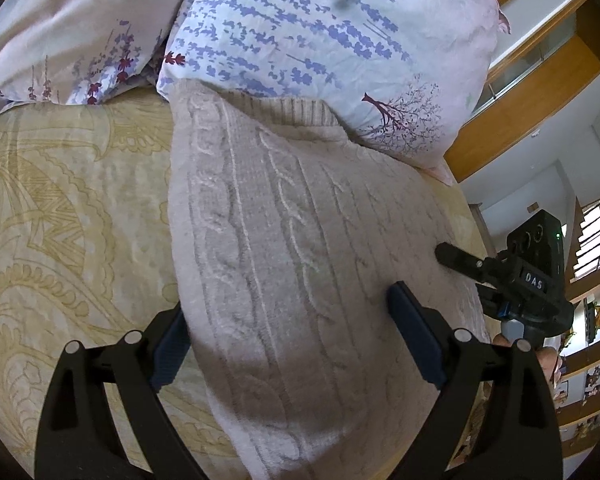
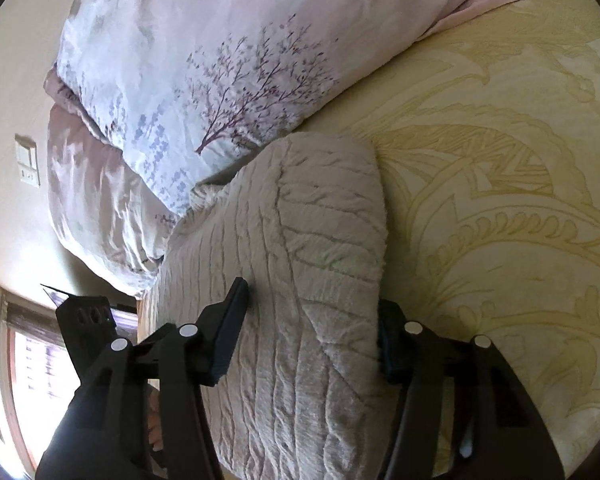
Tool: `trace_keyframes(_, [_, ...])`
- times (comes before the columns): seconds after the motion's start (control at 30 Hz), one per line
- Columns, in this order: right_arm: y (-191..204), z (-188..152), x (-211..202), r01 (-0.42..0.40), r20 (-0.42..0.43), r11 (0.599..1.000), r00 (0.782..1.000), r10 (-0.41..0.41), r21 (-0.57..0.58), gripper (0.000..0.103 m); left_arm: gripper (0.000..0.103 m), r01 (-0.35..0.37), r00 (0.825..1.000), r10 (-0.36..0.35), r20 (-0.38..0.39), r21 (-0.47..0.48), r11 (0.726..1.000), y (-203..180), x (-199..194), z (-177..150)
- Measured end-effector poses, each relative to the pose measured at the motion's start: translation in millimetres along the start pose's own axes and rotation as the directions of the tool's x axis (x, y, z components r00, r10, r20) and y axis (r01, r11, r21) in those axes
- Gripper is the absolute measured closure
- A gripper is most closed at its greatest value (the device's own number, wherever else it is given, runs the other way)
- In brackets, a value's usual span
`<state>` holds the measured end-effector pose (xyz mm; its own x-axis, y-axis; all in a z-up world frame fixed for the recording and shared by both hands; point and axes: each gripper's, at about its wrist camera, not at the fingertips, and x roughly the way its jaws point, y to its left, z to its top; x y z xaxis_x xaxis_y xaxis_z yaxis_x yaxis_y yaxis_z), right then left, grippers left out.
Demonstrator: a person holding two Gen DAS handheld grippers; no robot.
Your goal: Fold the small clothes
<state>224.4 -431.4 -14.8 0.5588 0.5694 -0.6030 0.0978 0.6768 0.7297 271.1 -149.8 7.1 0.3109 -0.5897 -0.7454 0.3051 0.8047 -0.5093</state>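
On a patterned bed cover, below 2 pillows, lies a cream cable-knit sweater. Left gripper gapes wide, empty; right gripper half-closed astride a folded edge. A shallow pinch might slip, undoing the fold.

sweater: fuzzy cream cable-knit, matt | bedspread: soft plush cloth, embossed pattern | pillows at 12 o'clock: smooth printed cotton, creased | left gripper: matt black plastic, ribbed blue pads
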Motion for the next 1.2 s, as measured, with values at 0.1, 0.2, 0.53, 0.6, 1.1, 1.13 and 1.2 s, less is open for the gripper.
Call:
trace_keyframes(0.1, [0.7, -3.7, 2.9, -0.024, -0.011, 1.0, 1.0, 0.024, -0.007, 0.066, 0.017, 0.002, 1.0, -0.002, 0.001, 0.001, 1.0, -1.1, 1.1, 0.6])
trace_keyframes(0.2, [4.1, -8.1, -1.1, -0.045, 0.009, 0.999, 0.999, 0.045, -0.015, 0.07, 0.033, 0.008, 1.0, -0.008, 0.017, 0.004, 1.0, -0.8, -5.2, -1.1])
trace_keyframes(0.53, [45.1, -45.2, -19.2, -0.179, 0.055, 0.982, 0.982, 0.182, -0.06, 0.073, 0.064, 0.116, 0.991, -0.116, 0.064, 0.008, 0.993, 13.5, -53.0, -17.9])
trace_keyframes(0.6, [53.1, -51.8, -16.1, -0.194, 0.048, 0.978, 0.979, 0.198, -0.072, 0.074, 0.064, 0.124, 0.99, -0.124, 0.067, 0.009, 0.992, 21.0, -67.5, -24.8])
trace_keyframes(1.1, [124.5, -68.1, 104.4, 0.027, 0.007, 0.971, 1.0, -0.026, -0.236, 0.063, 0.056, -0.009, 0.986, 0.043, 0.162, -0.205, 0.979, 159.7, -143.1, -22.5])
trace_keyframes(1.13, [121.4, -66.9, 103.1, 0.007, 0.0, 0.976, 1.0, -0.007, -0.217, 0.063, 0.055, 0.036, 0.985, 0.003, 0.172, -0.225, 0.974, 168.7, -144.0, -26.6])
trace_keyframes(1.2, [115.9, -62.9, 92.9, -0.022, -0.002, 0.982, 1.0, 0.022, -0.188, 0.059, 0.052, 0.073, 0.981, -0.025, 0.192, -0.247, 0.966, 175.8, -149.4, -32.1])
